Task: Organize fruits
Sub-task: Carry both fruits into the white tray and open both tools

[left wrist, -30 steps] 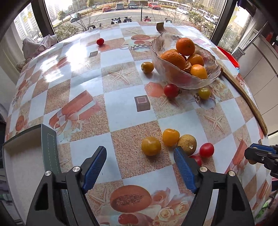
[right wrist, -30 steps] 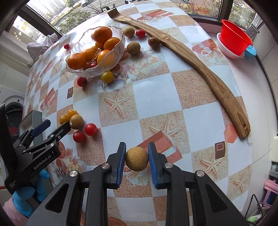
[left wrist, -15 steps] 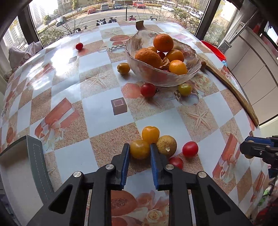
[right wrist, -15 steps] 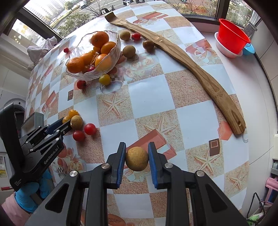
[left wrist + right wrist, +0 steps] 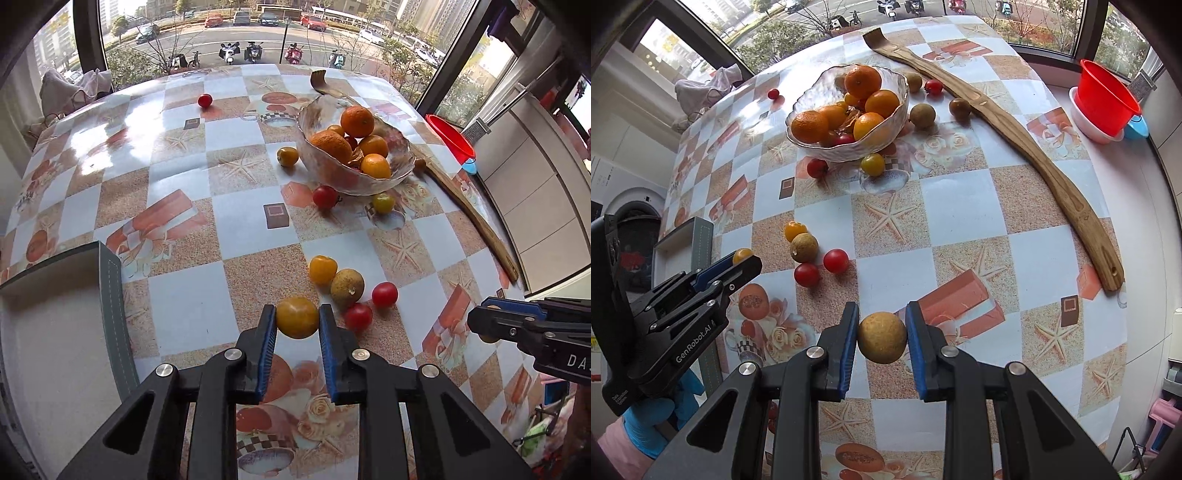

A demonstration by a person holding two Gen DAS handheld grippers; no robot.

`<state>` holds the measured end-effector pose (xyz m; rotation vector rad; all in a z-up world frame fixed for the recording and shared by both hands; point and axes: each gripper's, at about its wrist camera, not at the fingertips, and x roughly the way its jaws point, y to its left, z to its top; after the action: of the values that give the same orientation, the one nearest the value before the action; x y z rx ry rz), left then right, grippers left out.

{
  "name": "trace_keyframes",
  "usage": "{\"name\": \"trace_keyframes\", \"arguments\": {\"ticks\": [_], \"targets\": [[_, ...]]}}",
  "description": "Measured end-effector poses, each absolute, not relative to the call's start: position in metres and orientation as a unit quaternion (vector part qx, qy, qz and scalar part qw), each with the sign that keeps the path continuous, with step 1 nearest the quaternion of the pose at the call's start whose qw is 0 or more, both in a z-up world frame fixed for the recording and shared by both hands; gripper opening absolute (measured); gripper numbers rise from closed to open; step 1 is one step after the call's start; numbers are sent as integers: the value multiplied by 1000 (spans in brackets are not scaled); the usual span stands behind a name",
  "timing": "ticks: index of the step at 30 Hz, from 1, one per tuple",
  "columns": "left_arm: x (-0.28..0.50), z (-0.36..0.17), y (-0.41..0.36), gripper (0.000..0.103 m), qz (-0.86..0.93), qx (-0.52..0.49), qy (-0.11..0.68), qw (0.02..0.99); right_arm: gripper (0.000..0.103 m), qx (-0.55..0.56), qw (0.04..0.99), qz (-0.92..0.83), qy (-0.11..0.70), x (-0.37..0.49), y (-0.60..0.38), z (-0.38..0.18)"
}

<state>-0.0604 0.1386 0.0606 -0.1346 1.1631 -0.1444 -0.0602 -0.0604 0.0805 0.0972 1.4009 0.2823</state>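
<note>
My left gripper (image 5: 297, 325) is shut on a yellow tomato (image 5: 297, 317), held just above the tablecloth; it also shows in the right wrist view (image 5: 743, 254). My right gripper (image 5: 881, 332) is shut on a tan round fruit (image 5: 882, 336) above the table's near edge. A glass bowl (image 5: 400, 173) holds several oranges (image 5: 357, 121). Loose on the cloth lie a small yellow tomato (image 5: 323, 268), a tan fruit (image 5: 347, 287) and two red tomatoes (image 5: 384, 294), just beyond my left gripper.
A grey box (image 5: 110, 295) stands at the left edge. A long wooden piece (image 5: 1034, 155) curves along the right side. A red tub (image 5: 1106, 99) sits on the sill. More small fruits (image 5: 922, 116) lie around the bowl, and a red tomato (image 5: 205, 100) lies far back.
My left gripper closed from wide open onto the yellow tomato and has lifted it slightly. My right gripper keeps holding the tan fruit, hardly moving.
</note>
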Motion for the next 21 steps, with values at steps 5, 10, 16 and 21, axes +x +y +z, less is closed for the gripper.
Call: {"name": "trace_keyframes", "arguments": {"ticks": [5,10,16,21], "targets": [[-83,73,162,24,-49,-80,541,836,28,31,753,149,641,-64,-34,87],[-107,82,197,24,-17,-100,535,839,28,11,748,178,639,-69,5,92],[-140,88,249,24,34,-121,528,840,28,-13,737,223,638,-78,68,95],[-167,83,296,24,85,-134,530,833,28,-31,722,265,639,-84,128,93]]}}
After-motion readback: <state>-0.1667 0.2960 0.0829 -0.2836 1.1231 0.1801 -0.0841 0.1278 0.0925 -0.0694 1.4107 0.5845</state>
